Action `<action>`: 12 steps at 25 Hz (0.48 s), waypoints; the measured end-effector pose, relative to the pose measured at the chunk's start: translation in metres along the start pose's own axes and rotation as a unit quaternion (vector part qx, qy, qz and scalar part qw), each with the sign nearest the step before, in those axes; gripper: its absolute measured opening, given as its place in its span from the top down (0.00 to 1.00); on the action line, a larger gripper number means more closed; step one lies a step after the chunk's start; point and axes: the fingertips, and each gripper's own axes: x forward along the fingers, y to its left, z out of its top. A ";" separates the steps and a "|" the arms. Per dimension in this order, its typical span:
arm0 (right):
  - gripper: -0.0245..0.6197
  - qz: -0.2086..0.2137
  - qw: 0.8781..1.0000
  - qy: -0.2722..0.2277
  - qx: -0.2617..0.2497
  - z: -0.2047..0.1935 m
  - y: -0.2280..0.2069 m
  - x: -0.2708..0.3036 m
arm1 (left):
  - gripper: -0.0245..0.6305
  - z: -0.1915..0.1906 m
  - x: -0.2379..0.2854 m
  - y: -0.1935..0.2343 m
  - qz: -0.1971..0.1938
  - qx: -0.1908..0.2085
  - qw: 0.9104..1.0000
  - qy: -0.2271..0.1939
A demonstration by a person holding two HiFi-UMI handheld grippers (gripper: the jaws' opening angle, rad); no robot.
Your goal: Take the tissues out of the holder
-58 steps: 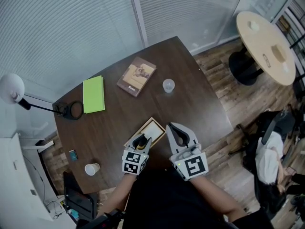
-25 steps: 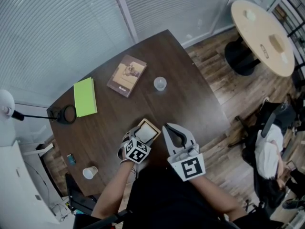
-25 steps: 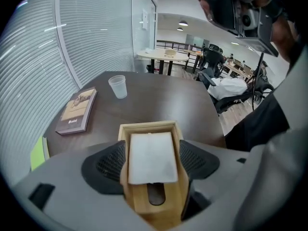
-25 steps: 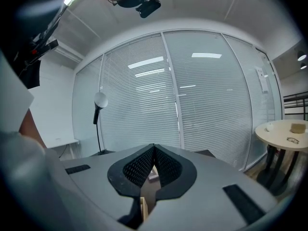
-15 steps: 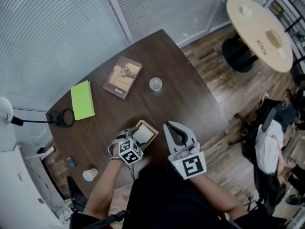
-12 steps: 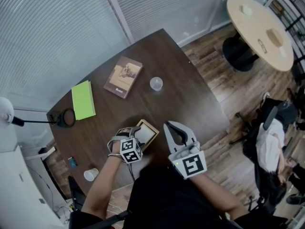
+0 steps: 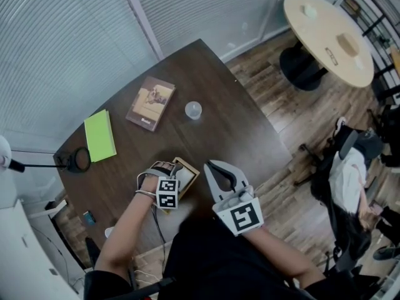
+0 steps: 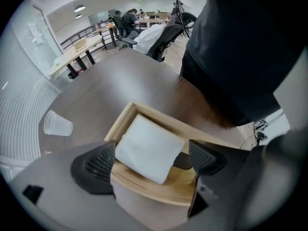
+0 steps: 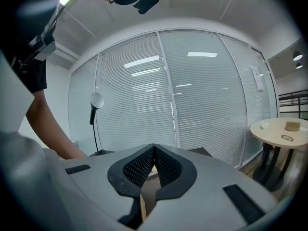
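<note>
Overhead, tissues point(image 8: 147, 148) in holder point(image 8: 159, 189) are mostly hidden

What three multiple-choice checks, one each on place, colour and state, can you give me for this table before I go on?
1. Where are the tissues?
A. in the holder
B. on a plate
C. in a drawer

2. What colour is the book by the lamp?
A. red
B. green
C. blue

3. How do the right tool jaws stand?
A. wide apart
B. gripping a pen
C. shut

Key:
1 A: they lie in the holder, between the jaws of the left tool, which have just been opening.
2 B: the head view shows it bright green.
3 C: its own view shows the pads meeting.
</note>
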 end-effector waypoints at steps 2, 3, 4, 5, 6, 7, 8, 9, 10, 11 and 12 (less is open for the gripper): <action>0.95 0.002 1.000 0.007 -0.001 -0.002 0.003 -0.001 | 0.21 -0.003 0.003 -0.001 -0.006 0.017 1.000 0.009; 0.95 0.002 1.000 0.009 0.000 -0.003 0.004 -0.002 | 0.20 -0.004 0.004 -0.002 -0.008 0.024 1.000 0.013; 0.95 0.002 1.000 0.010 0.003 -0.004 0.004 -0.002 | 0.20 -0.004 0.005 -0.002 -0.010 0.032 0.999 0.017; 0.95 0.001 1.000 0.011 0.004 -0.004 0.005 -0.001 | 0.20 -0.006 0.006 -0.002 -0.010 0.043 0.999 0.023; 0.95 0.001 1.000 0.010 0.004 -0.004 0.005 -0.001 | 0.19 -0.009 0.008 -0.003 -0.009 0.059 0.998 0.033; 0.95 0.001 1.000 0.009 0.002 -0.003 0.006 -0.001 | 0.17 -0.012 0.011 -0.004 -0.008 0.078 0.996 0.045; 0.95 0.001 1.000 0.009 0.000 -0.003 0.006 -0.001 | 0.13 -0.015 0.014 -0.006 -0.006 0.094 0.994 0.056; 0.95 0.001 1.000 0.009 0.000 -0.003 0.006 -0.002 | 0.10 -0.016 0.016 -0.008 -0.006 0.104 0.993 0.061; 0.95 0.000 1.000 0.010 0.000 -0.003 0.006 -0.002 | 0.09 -0.017 0.018 -0.009 -0.004 0.107 0.992 0.062; 0.95 -0.002 1.000 0.011 0.000 -0.004 0.006 -0.002 | 0.09 -0.017 0.020 -0.009 -0.002 0.107 0.992 0.060; 0.95 -0.003 1.000 0.013 0.000 -0.004 0.005 -0.002 | 0.07 -0.016 0.021 -0.009 0.002 0.105 0.993 0.057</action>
